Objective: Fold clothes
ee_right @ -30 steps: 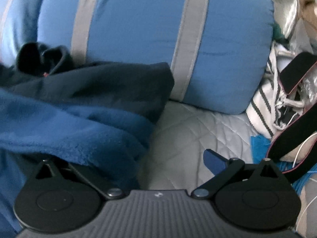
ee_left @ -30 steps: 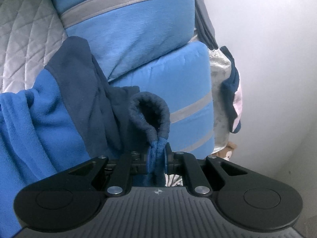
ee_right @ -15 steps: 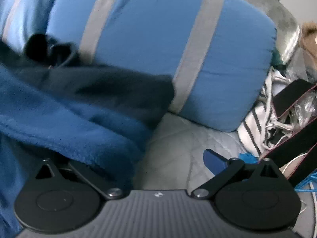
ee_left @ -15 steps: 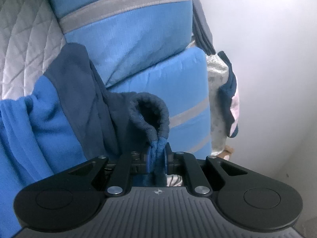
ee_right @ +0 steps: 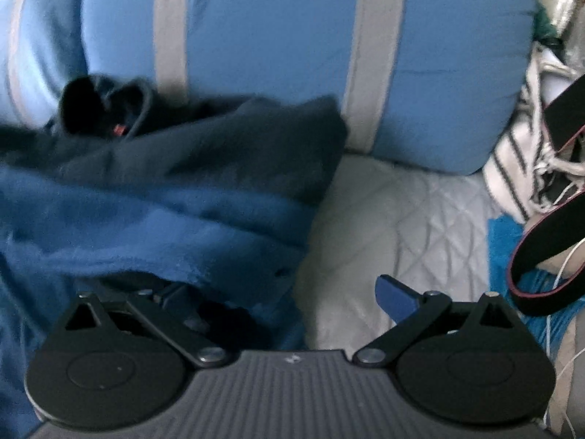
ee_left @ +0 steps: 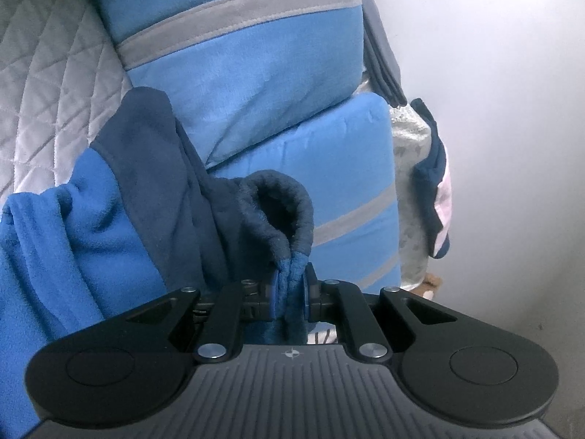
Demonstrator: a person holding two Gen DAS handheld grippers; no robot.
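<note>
Home bedroom: quilted grey bedspread (ee_right: 395, 219), blue grey-striped pillows (ee_left: 256, 73) at 12 o'clock, piled laundry (ee_right: 519, 168) at 3 o'clock.

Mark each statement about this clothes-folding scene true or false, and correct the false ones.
1. The left gripper is shut on the two-tone blue fleece garment. True.
2. The right gripper has its jaws shut. False: they stand wide open.
3. The blue cushions with grey stripes are stacked. True.
4. The grey quilted cover is red. False: grey.
</note>
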